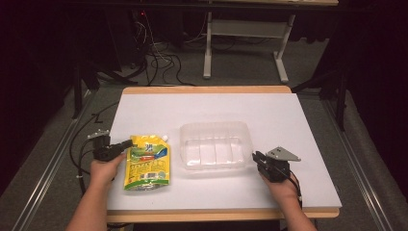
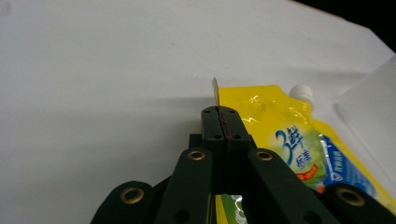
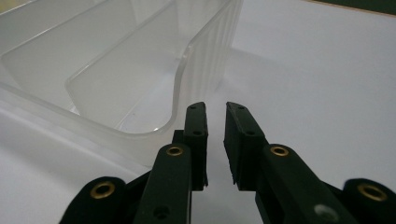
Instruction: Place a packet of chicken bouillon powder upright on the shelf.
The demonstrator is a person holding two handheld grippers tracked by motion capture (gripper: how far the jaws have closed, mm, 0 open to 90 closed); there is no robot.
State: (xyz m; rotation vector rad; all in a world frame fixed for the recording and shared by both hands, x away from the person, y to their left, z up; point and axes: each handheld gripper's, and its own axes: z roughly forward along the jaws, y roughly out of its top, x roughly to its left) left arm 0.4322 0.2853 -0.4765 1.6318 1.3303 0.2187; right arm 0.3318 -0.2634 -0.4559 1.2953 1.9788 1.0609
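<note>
The yellow pouch [image 1: 147, 163] lies flat on the white surface [image 1: 288, 120] at about 8 o'clock from its middle, spout cap toward 1 o'clock, its bottom edge well short of the near rim. The left hand-held gripper [image 1: 129, 143] comes in from 9 o'clock and pinches the pouch's upper left corner; in the left gripper view the jaws are pressed together on that thin edge [image 2: 224, 119], a tab of the corner sticking up past the tips. Just beside the pouch at 3 o'clock, a narrow strip of bare surface between them, sits the clear plastic tray [image 1: 216, 145] near the middle. At the tray's 4 o'clock corner rests the right hand-held gripper [image 1: 255, 157], jaws slightly spread, nothing between them, just outside the tray's rounded rim [image 3: 154, 133]. Open surface runs wide toward 12 o'clock and 3 o'clock.
</note>
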